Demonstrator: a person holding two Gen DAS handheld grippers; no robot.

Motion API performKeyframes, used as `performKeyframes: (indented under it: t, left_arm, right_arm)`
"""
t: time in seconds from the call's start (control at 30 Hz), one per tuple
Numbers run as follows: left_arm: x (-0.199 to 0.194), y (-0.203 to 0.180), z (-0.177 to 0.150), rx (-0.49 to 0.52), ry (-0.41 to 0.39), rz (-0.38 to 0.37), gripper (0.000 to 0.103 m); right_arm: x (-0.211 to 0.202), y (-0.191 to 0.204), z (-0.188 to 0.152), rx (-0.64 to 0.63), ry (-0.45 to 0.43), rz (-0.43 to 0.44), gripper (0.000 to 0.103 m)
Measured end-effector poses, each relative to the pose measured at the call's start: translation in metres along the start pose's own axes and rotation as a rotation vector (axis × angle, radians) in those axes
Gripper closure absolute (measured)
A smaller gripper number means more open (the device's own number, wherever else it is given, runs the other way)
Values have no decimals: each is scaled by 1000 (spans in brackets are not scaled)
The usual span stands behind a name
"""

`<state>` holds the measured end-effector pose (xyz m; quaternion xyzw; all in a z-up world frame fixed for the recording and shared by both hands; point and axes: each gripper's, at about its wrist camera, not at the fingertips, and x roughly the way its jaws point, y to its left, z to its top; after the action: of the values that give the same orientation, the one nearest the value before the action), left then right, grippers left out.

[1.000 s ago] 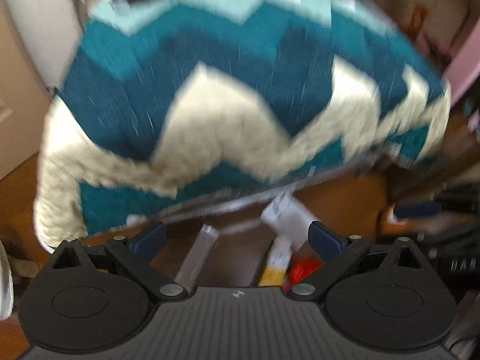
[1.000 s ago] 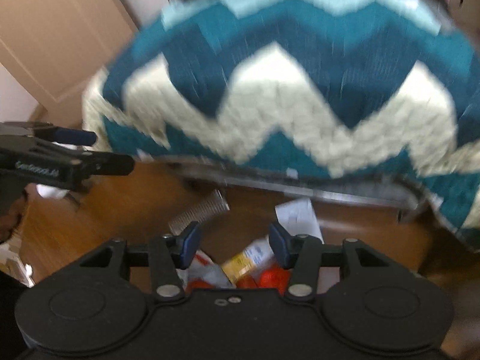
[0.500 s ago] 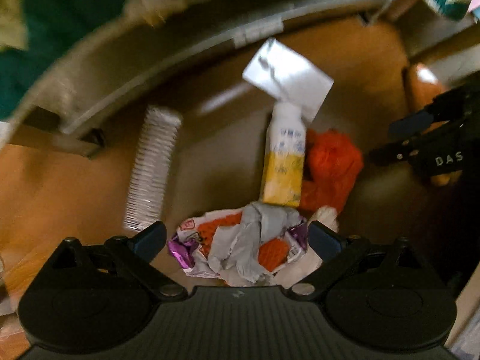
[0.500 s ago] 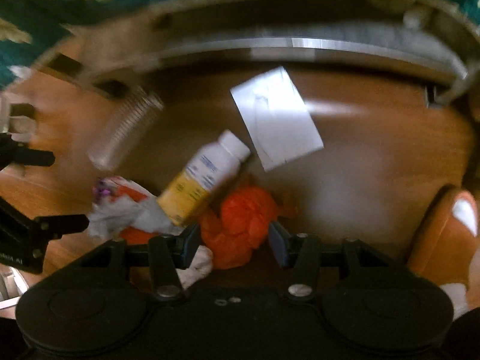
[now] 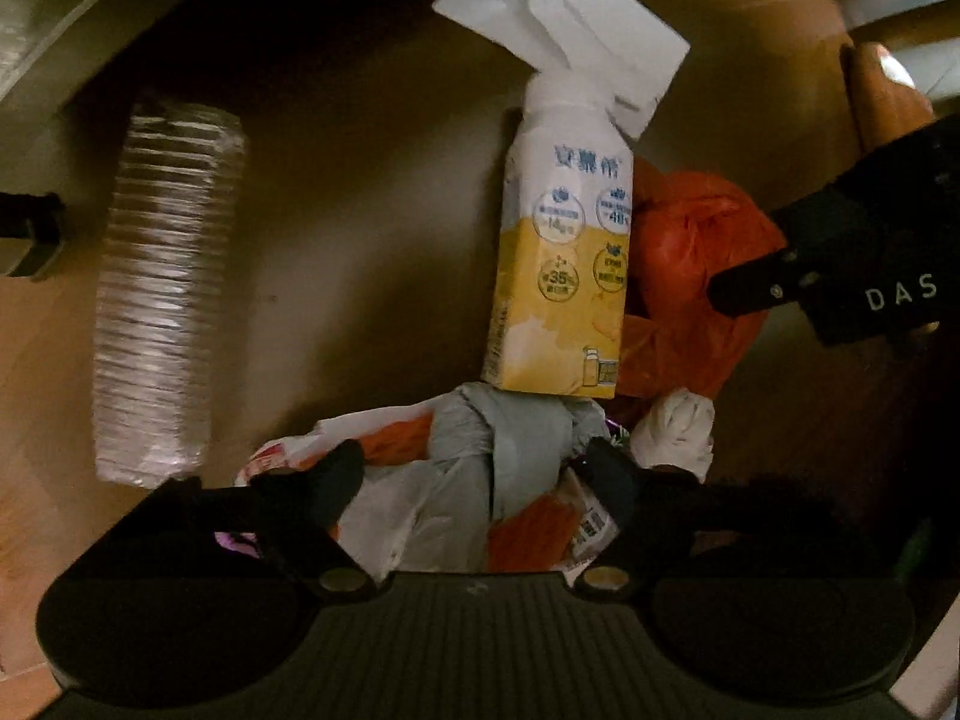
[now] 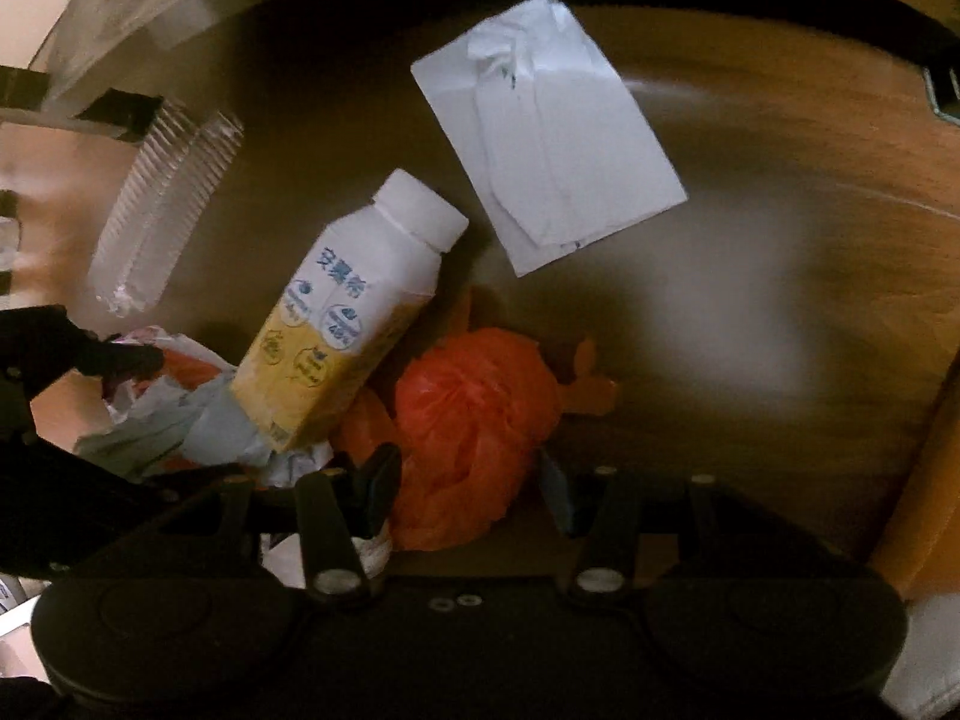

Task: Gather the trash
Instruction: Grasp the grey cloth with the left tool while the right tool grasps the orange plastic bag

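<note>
Wooden floor (image 5: 360, 228) under furniture: left gripper (image 5: 480, 480), jaws just closing, straddles the crumpled wrapper (image 5: 456, 480), light and soft. Right gripper (image 6: 468, 480) gapes around the orange plastic bag (image 6: 474, 414).

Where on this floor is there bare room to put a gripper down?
Bare wood floor right of the white paper sheet and crumpled orange plastic bag. Crowded around the yellow-and-white bottle, wrappers and ribbed clear cup.
</note>
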<state>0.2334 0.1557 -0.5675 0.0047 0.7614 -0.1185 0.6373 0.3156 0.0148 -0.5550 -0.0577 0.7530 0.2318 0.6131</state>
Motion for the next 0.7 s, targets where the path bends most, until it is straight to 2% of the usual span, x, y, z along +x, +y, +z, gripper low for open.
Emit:
performKeyframes:
  t: [0.03, 0.1, 0.17, 0.2, 0.33, 0.37, 0.4, 0.7]
  left_arm:
    - [3, -1, 0, 1, 6, -1, 34]
    - [10, -1, 0, 0, 22, -10, 47]
    - [13, -1, 1, -7, 25, -15, 51]
    - [14, -1, 2, -11, 23, -19, 52]
    - [10, 3, 2, -32, 28, -50, 55]
    - [8, 5, 2, -46, 36, -59, 56]
    - [5, 6, 2, -57, 39, -67, 56]
    - [-52, 5, 0, -54, -13, -78, 56]
  right_arm:
    - [3, 0, 1, -3, 2, 0, 54]
    - [7, 1, 1, -14, 12, -2, 54]
    - [9, 2, 1, -34, 8, -7, 57]
    - [10, 3, 1, -38, 6, -13, 62]
    - [8, 2, -1, -43, 1, -20, 75]
    - [7, 4, -1, -48, -1, -27, 84]
    - [5, 6, -1, -50, -2, -28, 87]
    - [-45, 18, -15, -46, -78, -49, 91]
